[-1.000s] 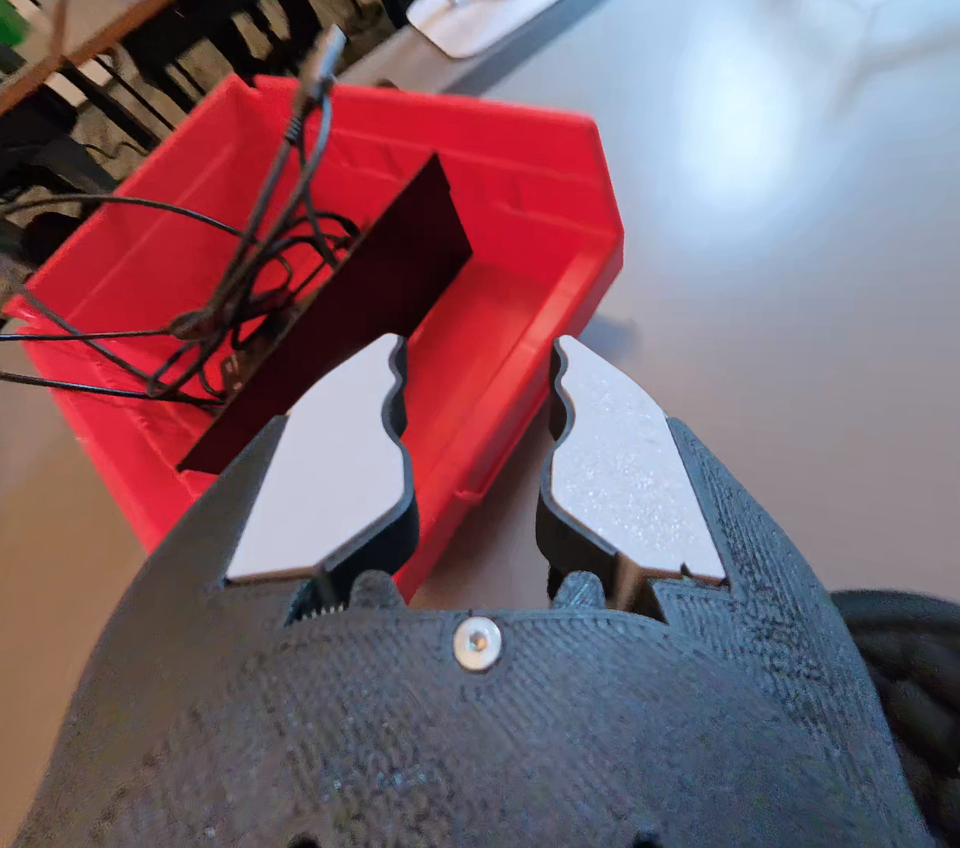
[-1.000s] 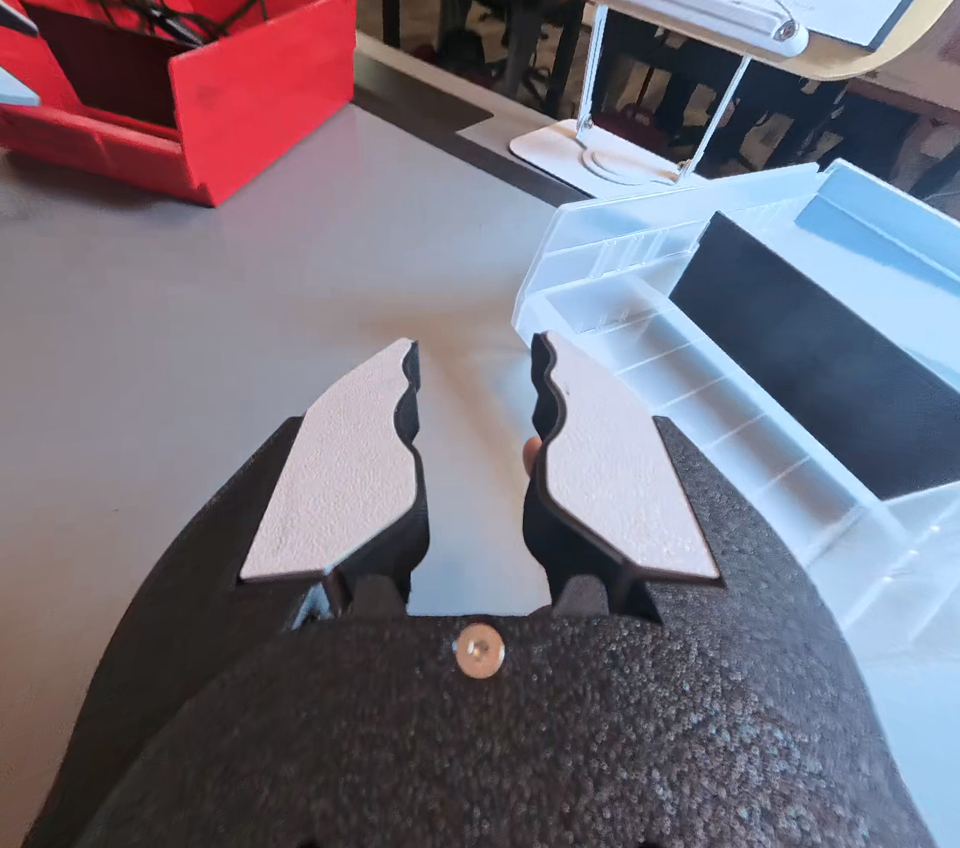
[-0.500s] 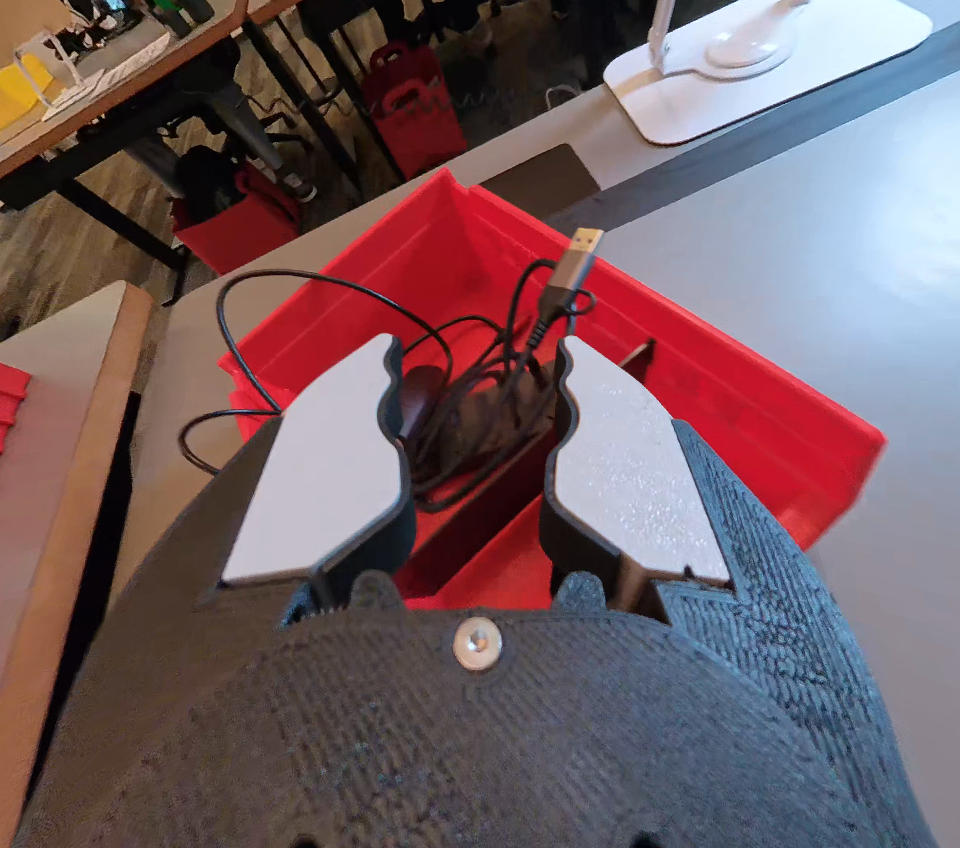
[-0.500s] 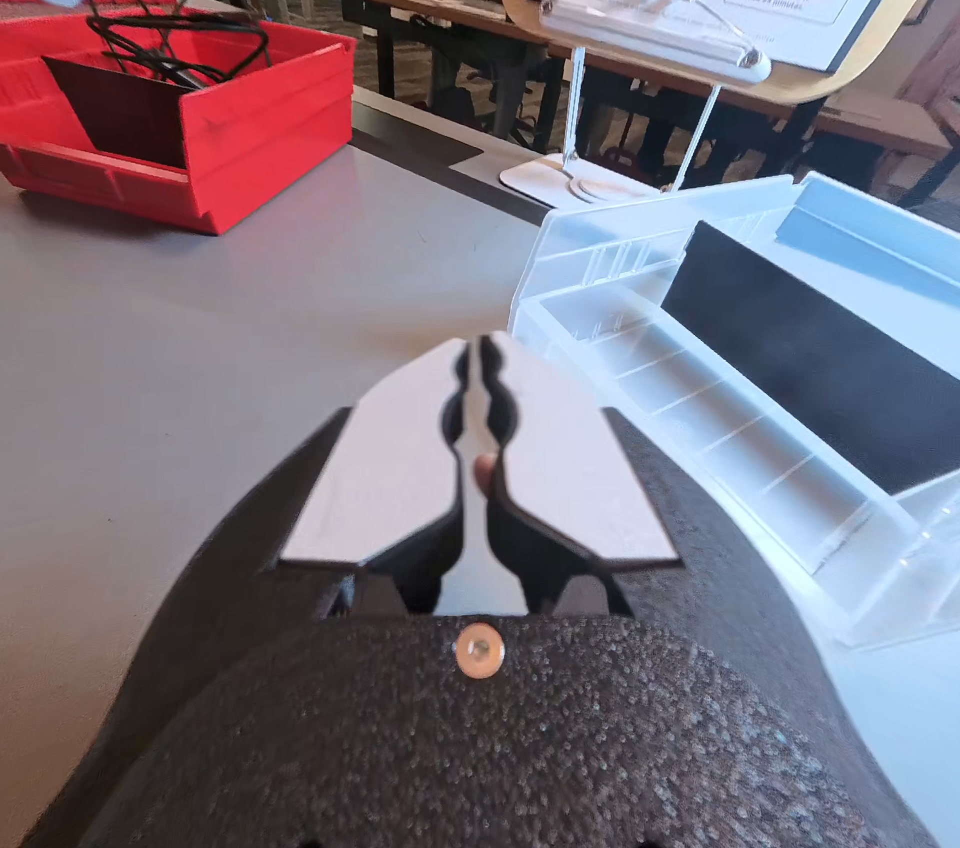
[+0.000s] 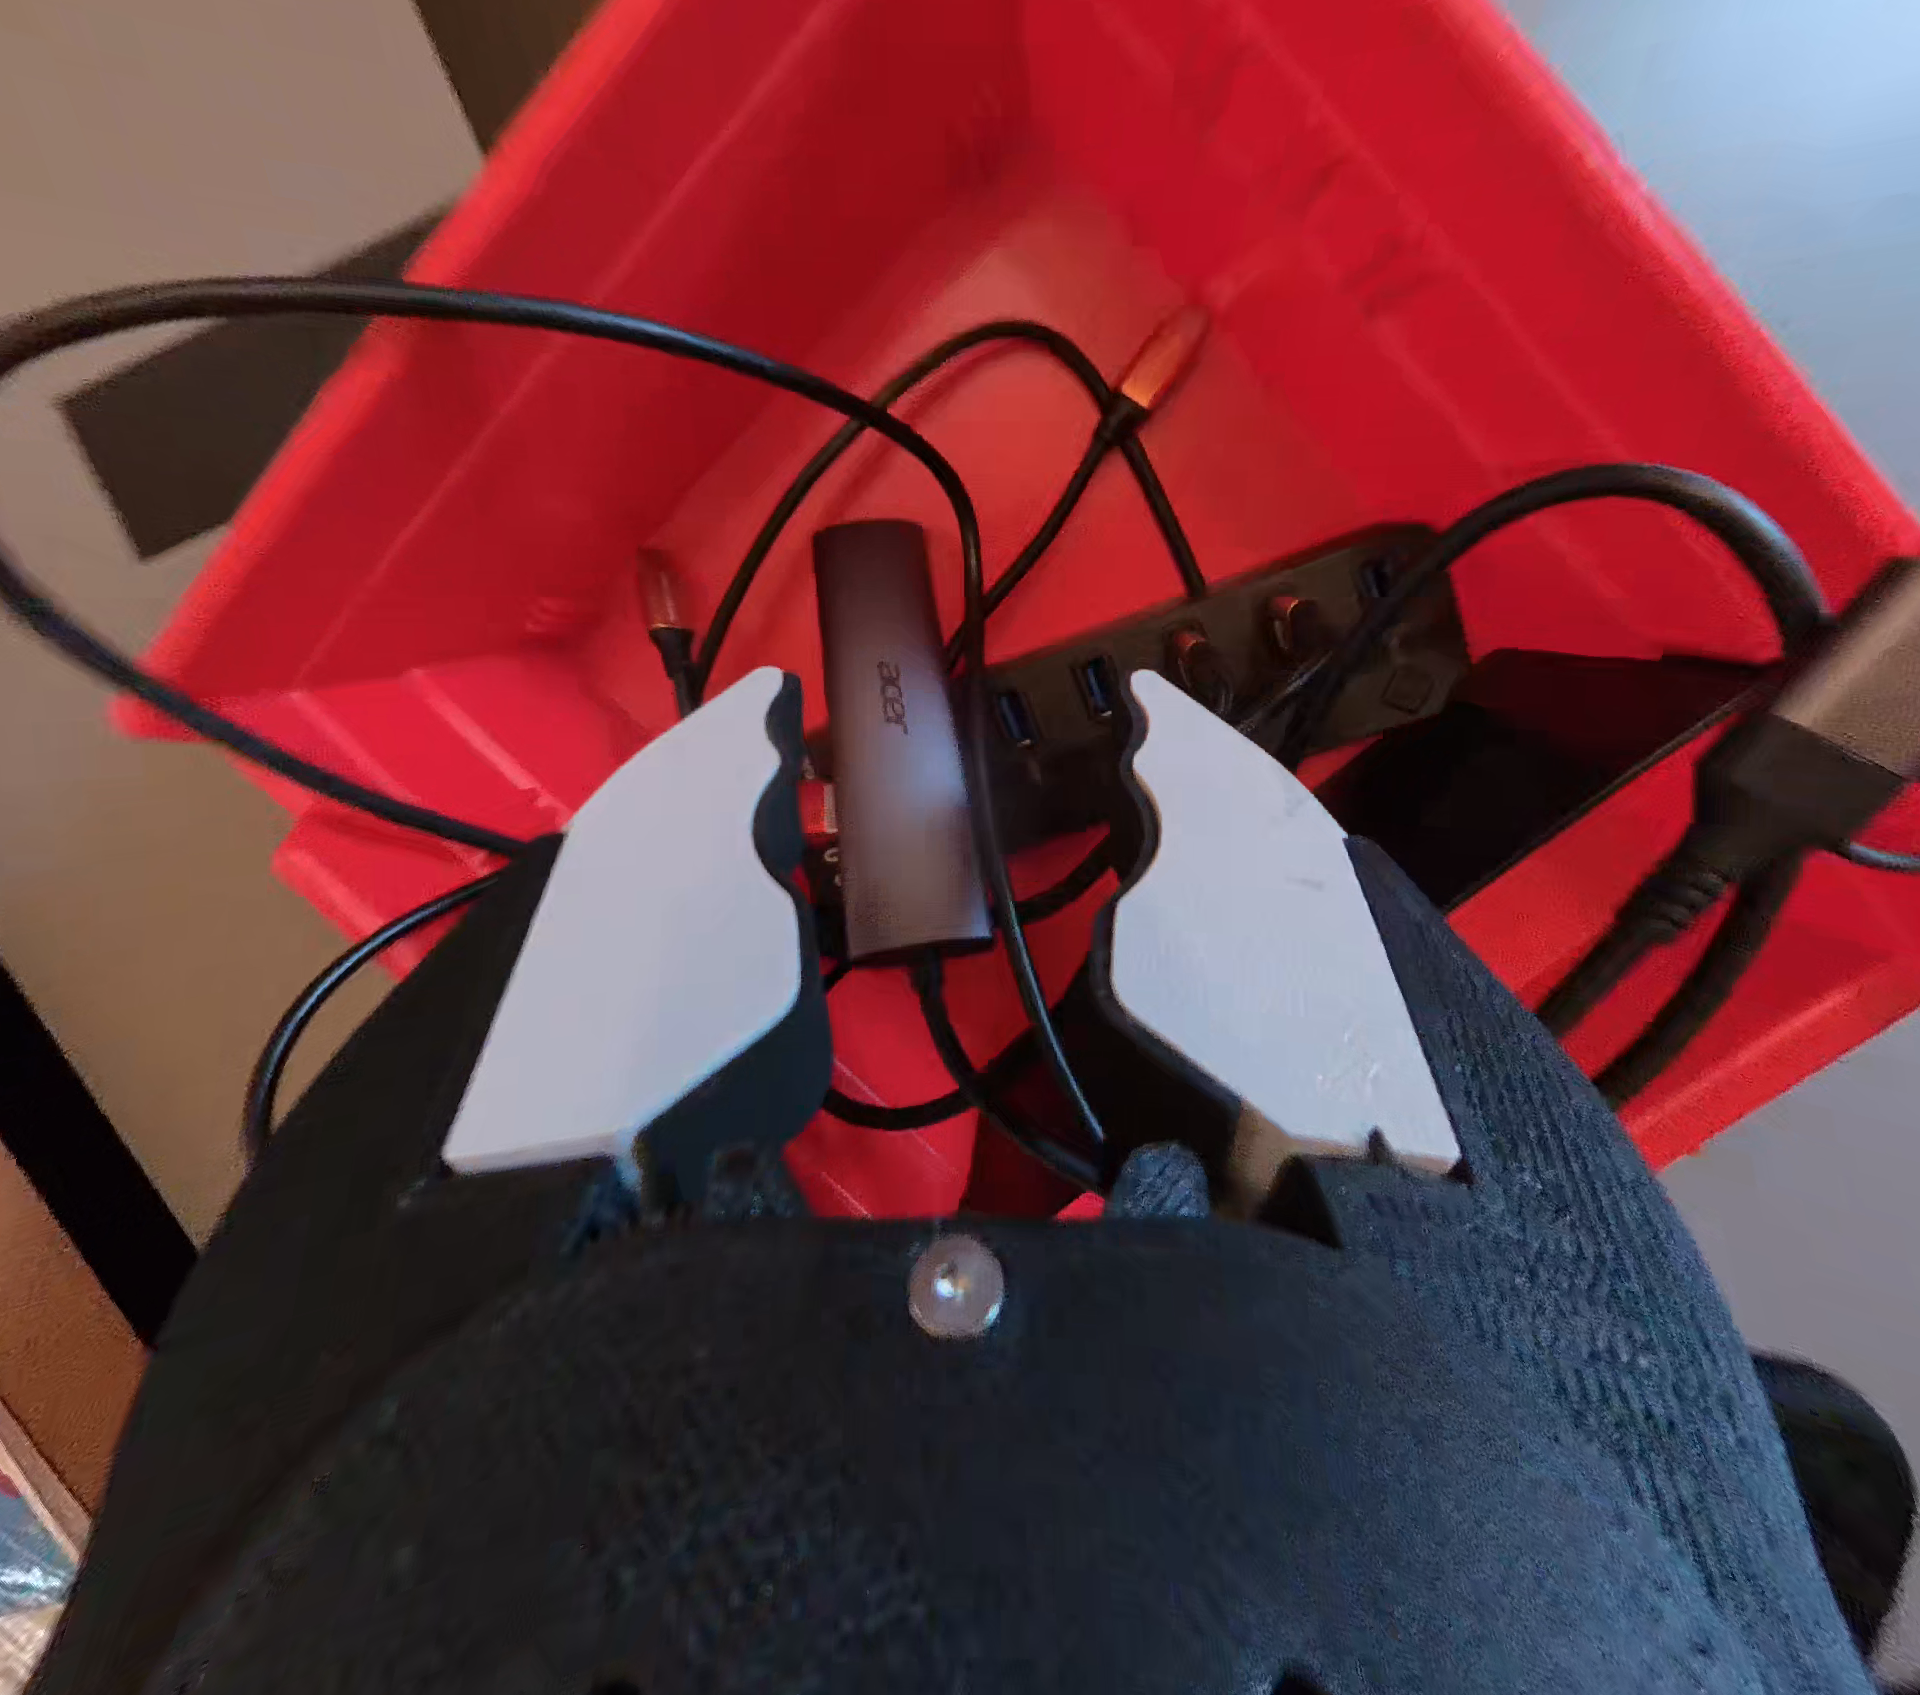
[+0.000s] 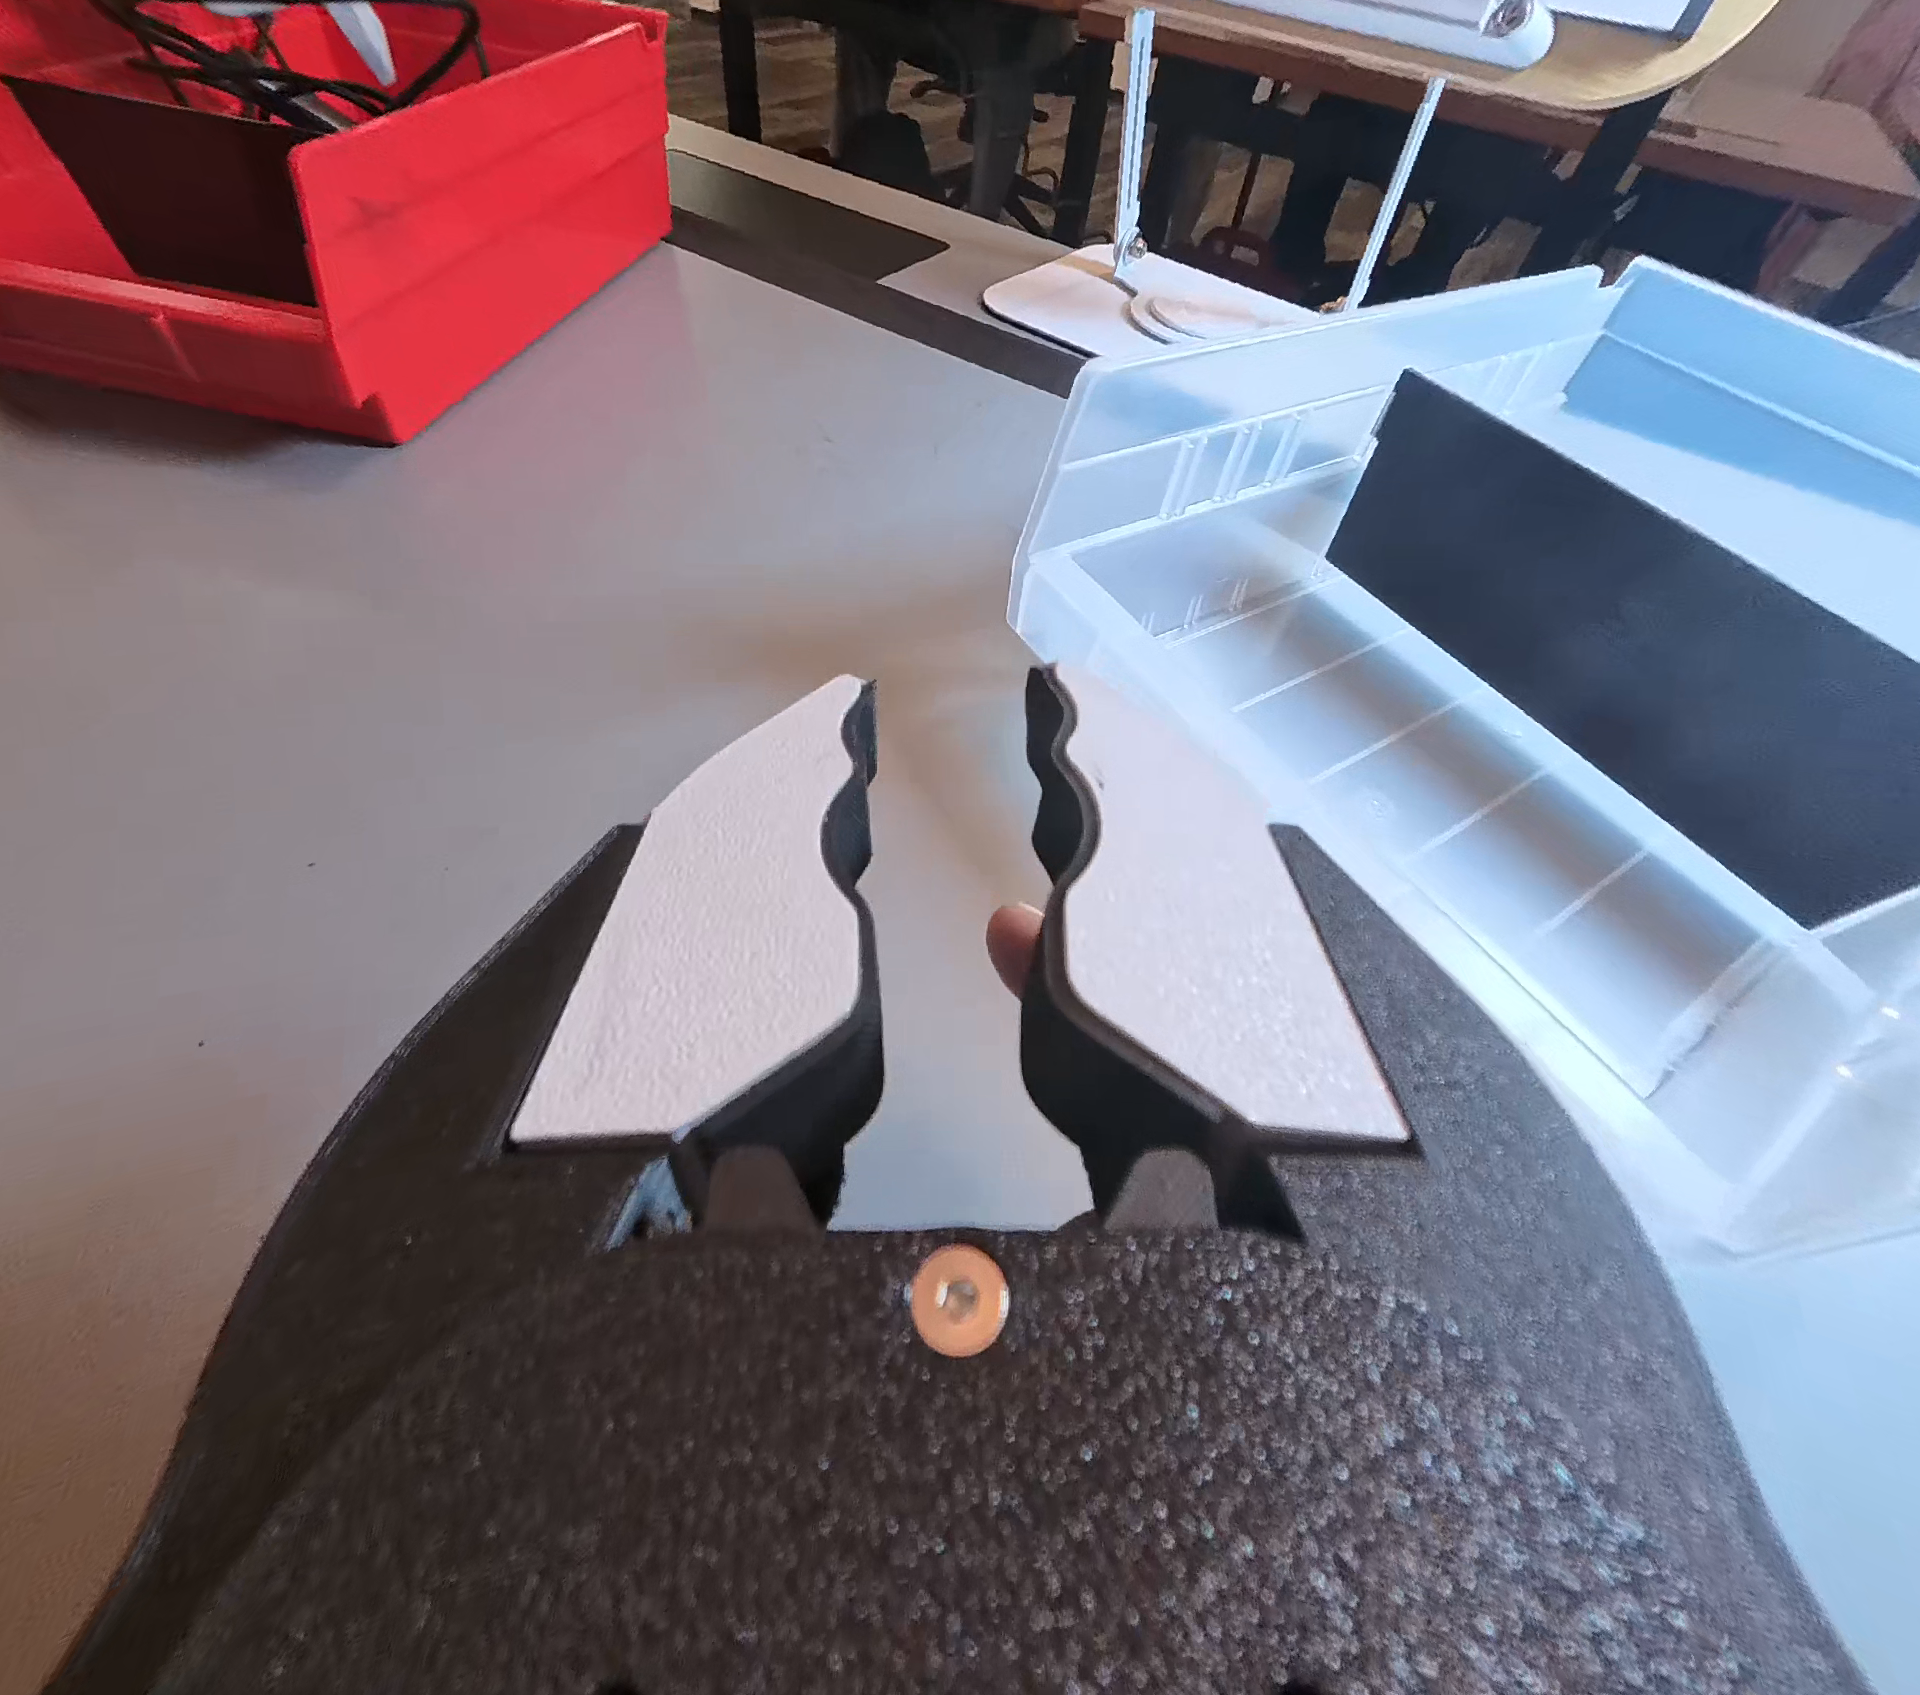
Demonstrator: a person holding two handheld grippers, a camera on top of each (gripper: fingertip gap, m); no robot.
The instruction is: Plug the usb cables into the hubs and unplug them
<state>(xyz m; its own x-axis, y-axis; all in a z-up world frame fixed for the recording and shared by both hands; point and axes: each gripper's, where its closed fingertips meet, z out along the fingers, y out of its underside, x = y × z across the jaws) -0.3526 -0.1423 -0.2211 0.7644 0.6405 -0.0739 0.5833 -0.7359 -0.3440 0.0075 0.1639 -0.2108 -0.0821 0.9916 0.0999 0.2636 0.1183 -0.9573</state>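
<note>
In the left wrist view, a red bin (image 5: 935, 87) holds a slim dark grey USB hub (image 5: 894, 741), a black multi-port hub (image 5: 1278, 637) and tangled black cables (image 5: 520, 315) with loose plugs (image 5: 1164, 367). My left gripper (image 5: 956, 700) is open, pointing down into the bin, its fingers either side of the slim hub without touching it. In the right wrist view, my right gripper (image 6: 951, 689) is open and empty, low over the grey table. The red bin (image 6: 468, 191) stands far left there, with the left gripper's finger (image 6: 353, 14) over it.
A clear plastic bin (image 6: 1455, 762) with a black divider (image 6: 1662, 658) stands at the right of my right gripper. A white stand (image 6: 1122, 295) carrying an instruction sheet is at the table's back edge. A black divider (image 5: 1558, 772) splits the red bin. Other tables stand behind. Left tips to right tips: about 50 centimetres.
My left gripper has dropped nose-down into the red bin, closing in on the slim hub. My right gripper was nearly shut half a second ago and has opened again.
</note>
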